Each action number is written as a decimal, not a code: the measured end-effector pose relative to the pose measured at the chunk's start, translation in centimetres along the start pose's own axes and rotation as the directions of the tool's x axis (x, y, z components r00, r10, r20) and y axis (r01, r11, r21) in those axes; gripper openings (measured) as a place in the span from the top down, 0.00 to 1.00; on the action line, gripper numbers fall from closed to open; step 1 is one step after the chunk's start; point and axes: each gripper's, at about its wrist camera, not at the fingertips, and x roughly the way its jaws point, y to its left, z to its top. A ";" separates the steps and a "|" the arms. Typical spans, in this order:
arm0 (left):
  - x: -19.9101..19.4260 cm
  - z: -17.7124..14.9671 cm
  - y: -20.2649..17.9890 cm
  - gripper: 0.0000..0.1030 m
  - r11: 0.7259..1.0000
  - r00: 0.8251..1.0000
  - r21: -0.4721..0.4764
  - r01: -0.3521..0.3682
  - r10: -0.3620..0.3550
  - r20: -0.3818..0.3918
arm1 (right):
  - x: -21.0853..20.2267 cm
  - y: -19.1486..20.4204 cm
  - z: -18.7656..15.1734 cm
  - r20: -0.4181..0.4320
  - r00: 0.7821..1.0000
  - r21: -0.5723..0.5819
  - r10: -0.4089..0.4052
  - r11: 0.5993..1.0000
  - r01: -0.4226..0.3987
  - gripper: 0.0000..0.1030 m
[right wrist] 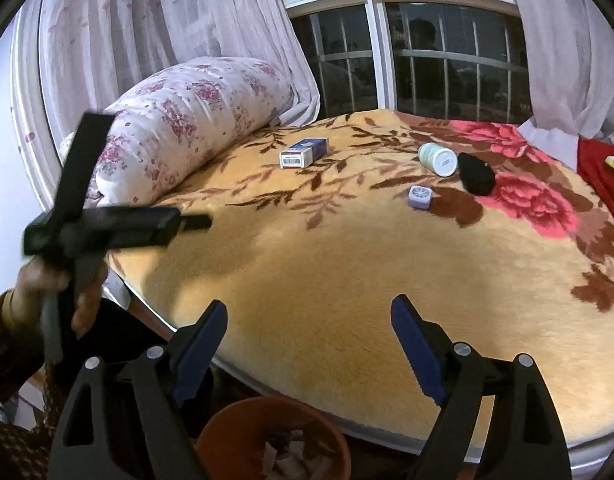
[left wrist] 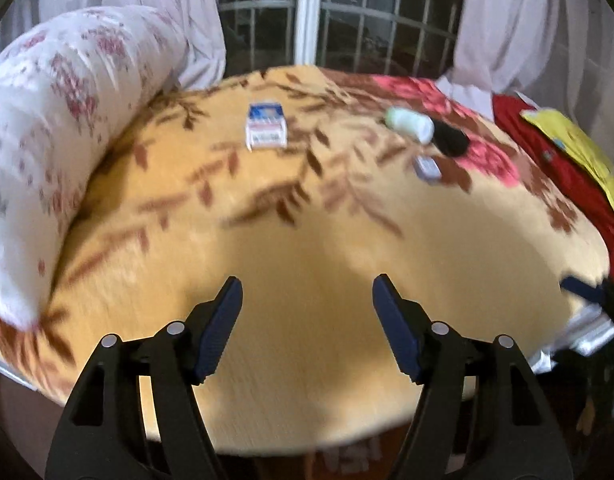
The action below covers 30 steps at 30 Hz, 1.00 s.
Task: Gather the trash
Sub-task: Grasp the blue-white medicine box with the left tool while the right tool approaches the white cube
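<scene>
On the yellow flowered blanket point(right wrist: 347, 280) lie a blue and white carton point(right wrist: 304, 152), a pale green bottle on its side point(right wrist: 438, 159), a black lump point(right wrist: 475, 173) touching it, and a small lilac box point(right wrist: 419, 197). The left wrist view shows the same carton point(left wrist: 266, 125), bottle point(left wrist: 410, 123), black lump point(left wrist: 451, 139) and lilac box point(left wrist: 427, 168). My left gripper point(left wrist: 307, 286) hangs open over bare blanket, nothing between its fingers; a hand holds it at the left point(right wrist: 107, 224). My right gripper point(right wrist: 309, 308) is open and empty above the bed's near edge.
An orange bin point(right wrist: 273, 438) with paper scraps stands on the floor below the right gripper. A flowered bolster point(right wrist: 187, 120) lines the bed's left side. Red cloth point(left wrist: 563, 168) with a yellow sheet point(left wrist: 583, 152) lies at the right. Curtains and a barred window stand behind.
</scene>
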 end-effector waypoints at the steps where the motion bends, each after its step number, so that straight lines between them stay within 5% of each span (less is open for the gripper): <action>1: 0.3 0.9 0.2 0.36 1.000 1.000 -0.001 -0.010 0.010 0.016 | 0.1 -0.1 0.0 0.005 1.000 0.001 0.004 1.000 -0.004 0.20; 6: 4.0 6.4 1.8 0.35 0.998 0.996 -0.008 -0.057 0.057 0.065 | 0.4 -0.8 0.3 0.020 1.000 0.019 -0.001 1.000 0.001 0.18; 14: 13.0 13.3 3.3 0.35 0.991 0.992 -0.058 -0.123 0.124 -0.003 | 0.9 -2.9 0.1 0.003 1.000 0.060 -0.029 0.998 0.028 0.18; 24: 19.4 15.7 3.6 0.36 0.982 0.982 -0.054 -0.183 0.180 -0.057 | 1.2 -5.0 0.3 -0.005 0.998 0.094 -0.063 0.994 0.063 0.18; 26: 20.3 16.1 3.8 0.52 0.980 0.980 -0.048 -0.191 0.188 -0.067 | 1.3 -5.2 0.5 -0.005 0.998 0.098 -0.068 0.993 0.068 0.18; 30: 19.7 15.7 4.1 0.52 0.982 0.986 -0.097 -0.164 0.159 -0.057 | 1.7 -5.5 0.9 -0.015 0.996 0.091 -0.092 0.991 0.093 0.18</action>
